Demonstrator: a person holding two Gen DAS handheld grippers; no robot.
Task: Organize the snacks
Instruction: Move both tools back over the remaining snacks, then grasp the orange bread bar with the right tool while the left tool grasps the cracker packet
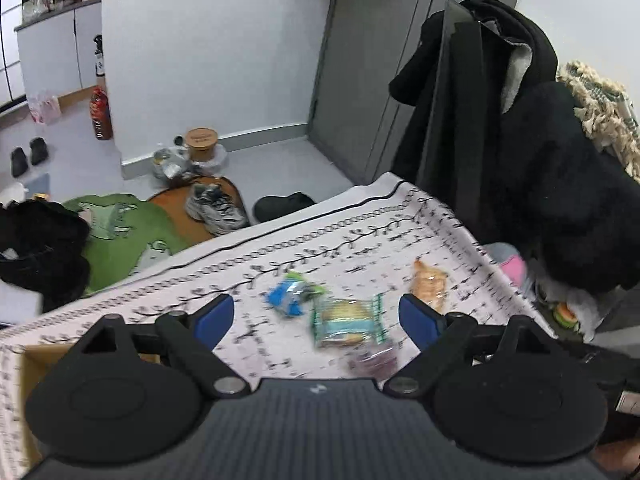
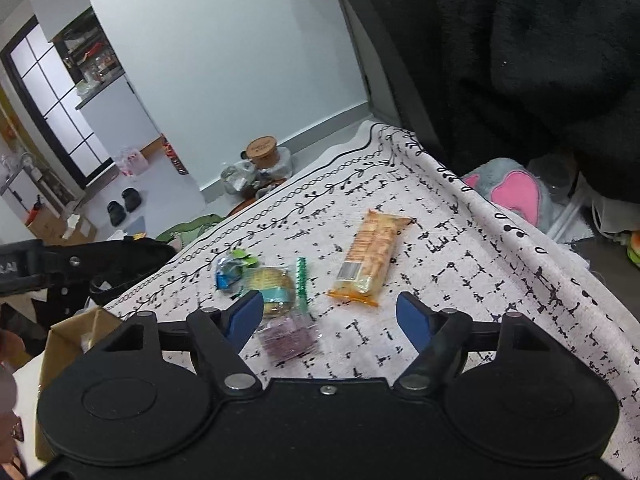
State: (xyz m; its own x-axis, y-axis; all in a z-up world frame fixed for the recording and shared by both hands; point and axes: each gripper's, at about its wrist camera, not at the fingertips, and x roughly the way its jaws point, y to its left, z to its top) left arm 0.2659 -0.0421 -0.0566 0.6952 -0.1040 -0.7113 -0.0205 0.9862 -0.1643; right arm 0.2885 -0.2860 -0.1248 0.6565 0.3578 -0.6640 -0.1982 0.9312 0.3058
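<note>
Both grippers, left [image 1: 320,318] and right [image 2: 330,316], hover wide open and empty above a patterned tablecloth [image 2: 480,272]. Four snacks lie there: orange pack [image 2: 370,258], green-edged biscuit [image 2: 276,284], blue packet [image 2: 229,270], purple packet [image 2: 289,338]. A cardboard box [image 2: 66,340] sits left.

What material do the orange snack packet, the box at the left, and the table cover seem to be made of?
Orange snack packet: apparently thin glossy plastic film, since it shines and has crimped ends. Box: probably plain brown cardboard, matte, with a folded flap. Table cover: seemingly woven cloth, white with black print, because it drapes softly over the edge.
</note>
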